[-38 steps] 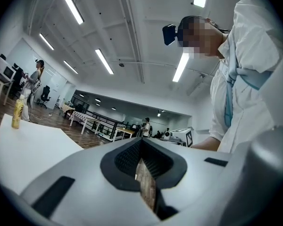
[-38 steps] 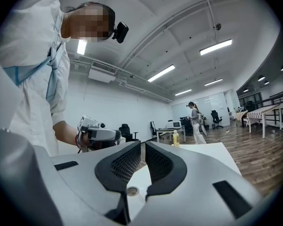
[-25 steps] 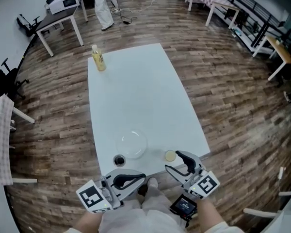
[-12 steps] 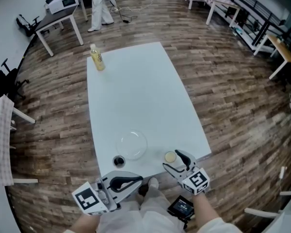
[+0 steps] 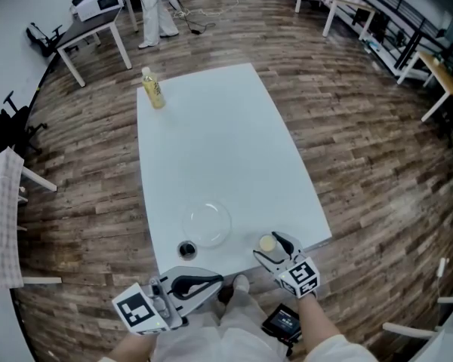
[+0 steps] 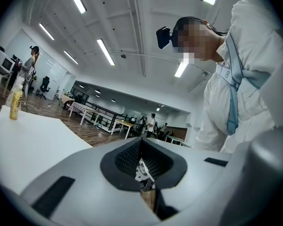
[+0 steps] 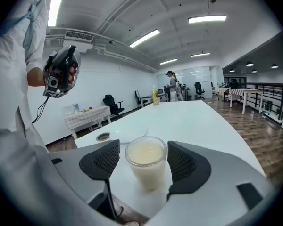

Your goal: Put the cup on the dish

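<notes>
In the head view, the cup [image 5: 266, 243] is seen at the desk's [image 5: 211, 142] lower edge, right of the dish [image 5: 208, 223].

In the left gripper view, the left tongs [image 6: 142, 166] are held closed and empty.

In the right gripper view, the right tongs [image 7: 144, 160], just opened wide, are set around the cup untouched. The approach is judged done, and closing is called for next.

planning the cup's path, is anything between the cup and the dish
No, the white table between the cup and the dish is bare; the head view shows it.
</notes>
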Demonstrator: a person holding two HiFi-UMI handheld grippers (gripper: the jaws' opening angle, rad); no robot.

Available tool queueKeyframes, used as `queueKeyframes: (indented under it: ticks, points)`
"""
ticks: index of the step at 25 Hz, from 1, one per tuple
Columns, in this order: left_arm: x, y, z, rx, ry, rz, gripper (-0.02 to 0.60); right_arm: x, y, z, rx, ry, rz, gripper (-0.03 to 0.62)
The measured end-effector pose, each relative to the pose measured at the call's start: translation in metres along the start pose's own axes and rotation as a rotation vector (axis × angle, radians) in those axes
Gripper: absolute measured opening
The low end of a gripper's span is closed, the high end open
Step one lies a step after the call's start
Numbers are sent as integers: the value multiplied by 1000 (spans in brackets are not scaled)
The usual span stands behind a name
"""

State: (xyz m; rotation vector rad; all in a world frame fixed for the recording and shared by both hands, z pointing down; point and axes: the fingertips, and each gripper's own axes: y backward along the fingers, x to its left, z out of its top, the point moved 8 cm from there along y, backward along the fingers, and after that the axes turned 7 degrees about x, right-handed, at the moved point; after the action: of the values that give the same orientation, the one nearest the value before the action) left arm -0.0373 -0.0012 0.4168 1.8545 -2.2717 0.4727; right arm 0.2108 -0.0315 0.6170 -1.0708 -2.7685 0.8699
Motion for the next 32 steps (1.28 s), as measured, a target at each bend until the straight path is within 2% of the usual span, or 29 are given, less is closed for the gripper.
queueKeyframes:
  ticks: [9,11,15,32]
  points:
    - [-2,0,0,2,1,6,2,-6,-8,-6,15,8,-21,318]
    - [-3,0,1,3,1,9,2,-6,-8,-5,18,12,-24,296]
    - [-3,1,-2,7,4,16,2,-6,-8,-3,19,15,-30,293]
    - [-5,4,-4,-16,7,21,2,-8,-10,2,90,25,-16,288]
